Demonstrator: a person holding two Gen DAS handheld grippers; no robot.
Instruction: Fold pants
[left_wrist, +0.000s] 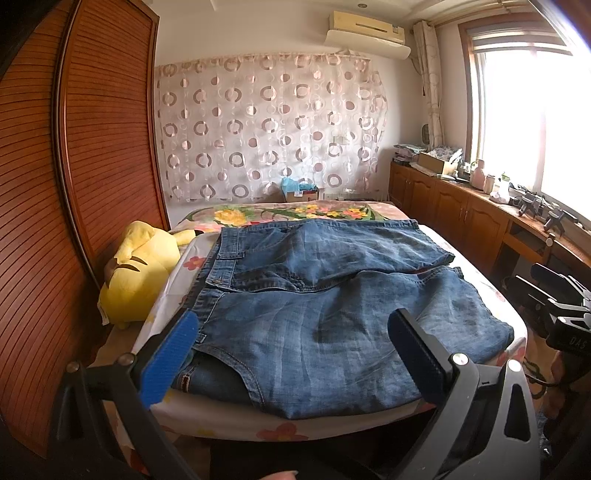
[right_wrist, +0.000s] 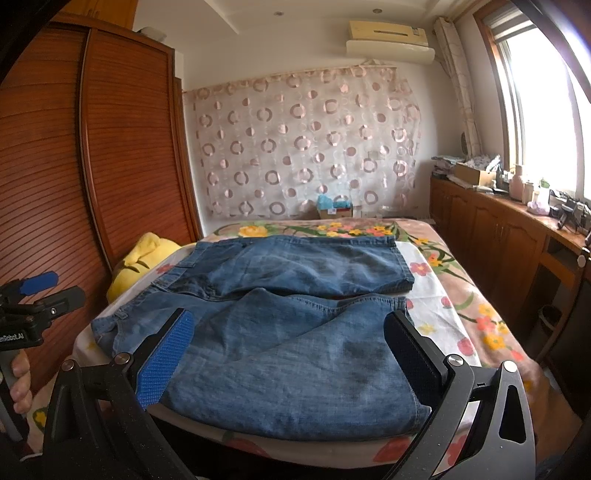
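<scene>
Nearest the lens, blue-padded jaws of the left gripper (left_wrist: 295, 354) spread wide and holding nothing, poised above the waistband end of a pair of denim shorts (left_wrist: 332, 295). Likewise wide apart and empty, the right gripper (right_wrist: 291, 365), hovering over the hem of the near leg. Spread flat on a floral-sheeted bed (left_wrist: 280, 432), the shorts: waistband toward the wooden wardrobe (left_wrist: 107, 122) on the left, both legs running right toward the window side, near leg at the bed's front edge, far leg behind it, a narrow gap between the two hems. Glimpsed at the left edge of the right wrist view, a hand (right_wrist: 20, 384) gripping the other tool's handle. Beside the waistband, wedged between bed and wardrobe, a yellow plush toy (left_wrist: 140, 273), clear of the cloth.

Judged from the layout, folding not yet begun: no crease made, no fabric lifted, both tools at the approach stage. Likely first step: a lengthwise fold, one leg laid over the other. Called for next, by this reading: both sets of jaws lowered to the near edge, left at the waistband corner, right at the near hem, each closing on the fabric there. Then, a matched lift and carry toward the far leg, edges kept level so waistband meets waistband and hem meets hem. Worth watching: stiff denim with a heavy waistband and pocket seams, prone to sagging between two grip points.
</scene>
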